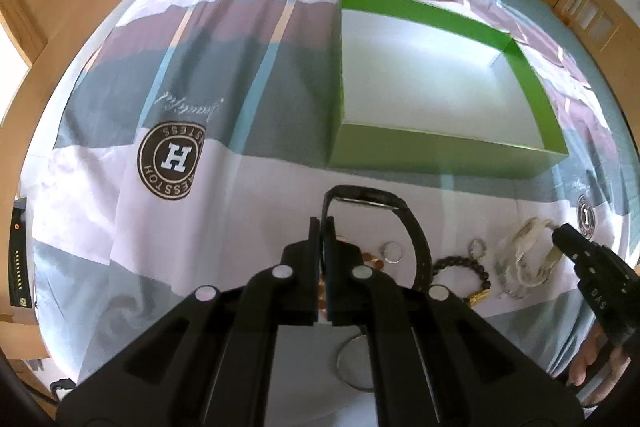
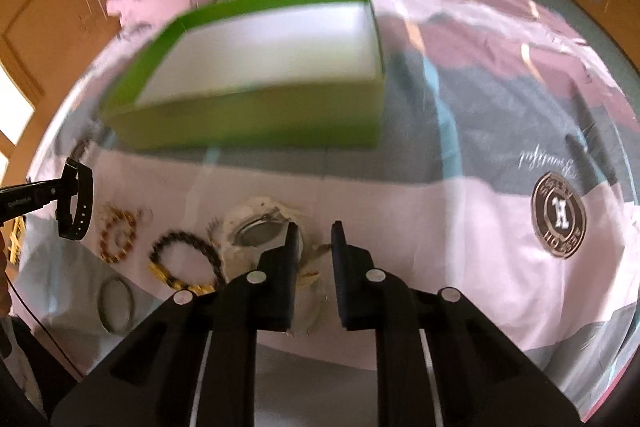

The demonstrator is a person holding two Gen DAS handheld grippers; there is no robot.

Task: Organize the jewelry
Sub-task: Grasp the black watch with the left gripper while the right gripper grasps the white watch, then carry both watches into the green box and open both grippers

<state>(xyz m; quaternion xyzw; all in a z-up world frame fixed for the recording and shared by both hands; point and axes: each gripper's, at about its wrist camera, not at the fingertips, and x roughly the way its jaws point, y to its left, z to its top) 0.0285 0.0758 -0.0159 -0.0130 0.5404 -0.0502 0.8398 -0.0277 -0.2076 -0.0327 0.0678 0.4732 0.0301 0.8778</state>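
Green box, white inside, nothing within

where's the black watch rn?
The black watch is clamped by its strap in the left claw, lifted off the bedspread just in front of the green box. In the right wrist view it hangs at far left, beside the amber bracelet.

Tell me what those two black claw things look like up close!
Both are matte black plastic. The left gripper and right gripper each have two flat rectangular fingers on angled arms, joined by round silver rivets. Seen from outside, the right one's side shows small white lettering.
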